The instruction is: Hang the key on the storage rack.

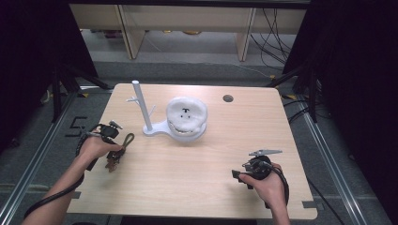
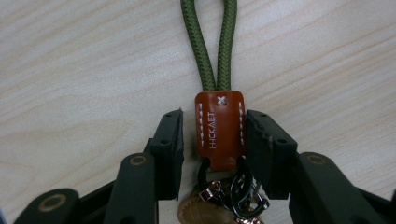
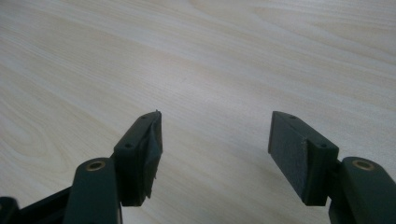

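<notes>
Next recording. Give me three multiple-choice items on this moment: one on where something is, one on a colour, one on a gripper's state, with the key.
1. Where does the white stand sit?
A. at the table's near edge
B. right of the plush
C. left of the plush

2. What colour is the keychain's cord?
A. green
B. blue
C. yellow

3. How is the left gripper?
A. clamped shut on nothing
B. jaws around the leather tab, a gap left on one side
C. lifted high over the plush

Key: 1 C, the high view shows the stand's post left of the plush. 2 A, the looped cord is olive green. 3 B, the left gripper view shows the tab between both jaws, not yet clamped.
</notes>
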Action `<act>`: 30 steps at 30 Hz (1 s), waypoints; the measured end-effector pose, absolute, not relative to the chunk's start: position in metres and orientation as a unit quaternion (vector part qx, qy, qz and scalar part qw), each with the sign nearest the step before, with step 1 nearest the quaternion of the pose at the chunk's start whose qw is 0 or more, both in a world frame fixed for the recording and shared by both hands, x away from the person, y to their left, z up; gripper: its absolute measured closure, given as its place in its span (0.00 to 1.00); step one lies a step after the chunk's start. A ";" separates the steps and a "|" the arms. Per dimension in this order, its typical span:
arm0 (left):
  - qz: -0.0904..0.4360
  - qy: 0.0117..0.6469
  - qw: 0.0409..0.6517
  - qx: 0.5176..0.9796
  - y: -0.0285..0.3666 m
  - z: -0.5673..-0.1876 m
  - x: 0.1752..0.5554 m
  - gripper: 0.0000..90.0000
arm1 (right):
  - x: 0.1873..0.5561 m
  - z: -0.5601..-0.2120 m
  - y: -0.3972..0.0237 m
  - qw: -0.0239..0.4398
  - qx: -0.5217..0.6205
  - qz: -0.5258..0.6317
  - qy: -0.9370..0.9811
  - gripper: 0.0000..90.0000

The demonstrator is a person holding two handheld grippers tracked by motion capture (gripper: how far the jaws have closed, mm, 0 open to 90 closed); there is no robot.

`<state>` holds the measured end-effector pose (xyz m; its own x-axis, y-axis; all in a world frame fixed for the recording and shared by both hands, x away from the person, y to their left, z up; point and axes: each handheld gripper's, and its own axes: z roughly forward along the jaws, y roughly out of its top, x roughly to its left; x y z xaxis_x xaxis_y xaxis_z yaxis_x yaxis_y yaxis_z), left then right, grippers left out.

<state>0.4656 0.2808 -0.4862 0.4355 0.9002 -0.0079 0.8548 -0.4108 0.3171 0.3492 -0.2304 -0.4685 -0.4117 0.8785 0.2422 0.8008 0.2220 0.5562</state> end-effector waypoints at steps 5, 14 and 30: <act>0.081 0.545 0.151 0.821 0.275 -0.488 0.461 0.72 | 0.349 -0.469 -0.230 0.062 0.540 0.327 0.773 0.40; 0.082 0.544 0.150 0.821 0.273 -0.488 0.461 0.75 | 0.349 -0.471 -0.231 0.068 0.535 0.345 0.768 0.41; 0.095 0.526 0.185 0.824 0.289 -0.486 0.449 0.76 | 0.351 -0.472 -0.232 0.064 0.529 0.338 0.776 0.41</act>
